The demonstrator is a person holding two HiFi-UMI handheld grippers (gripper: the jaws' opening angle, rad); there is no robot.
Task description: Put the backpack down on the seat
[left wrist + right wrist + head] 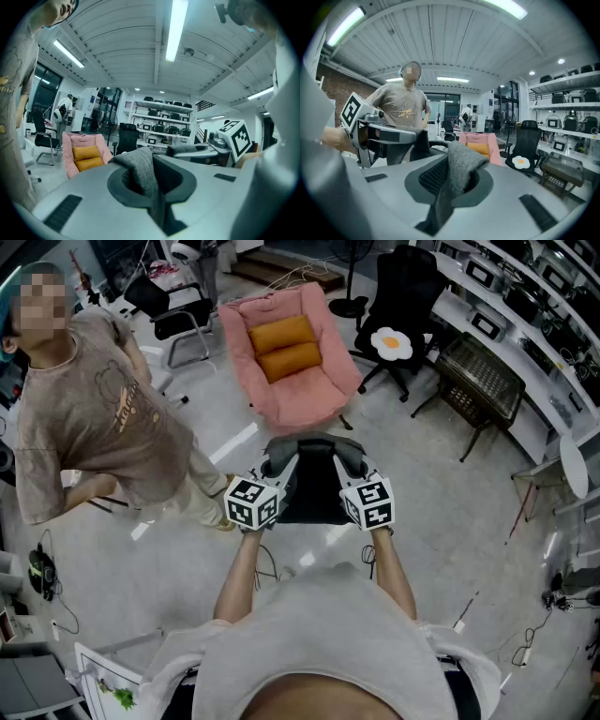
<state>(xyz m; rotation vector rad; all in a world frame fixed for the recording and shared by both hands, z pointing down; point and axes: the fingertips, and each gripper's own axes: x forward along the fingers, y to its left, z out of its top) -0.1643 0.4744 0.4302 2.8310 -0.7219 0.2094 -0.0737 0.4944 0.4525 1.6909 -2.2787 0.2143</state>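
Clamping a grey strap (pixel 140 171) apiece, the left tongs (pixel 279 467) and right tongs (pixel 349 465) are both pinched tight on the fabric, which bunches up between their jaws. Both bare forearms reach straight ahead, side by side, with the tongs tipped slightly downward. The black backpack (pixel 309 491) hangs between them above the floor (pixel 450 549), well short of the pink seat (pixel 298 390) with its orange cushions (pixel 284 346). A bystander (pixel 103 427) stands at left.
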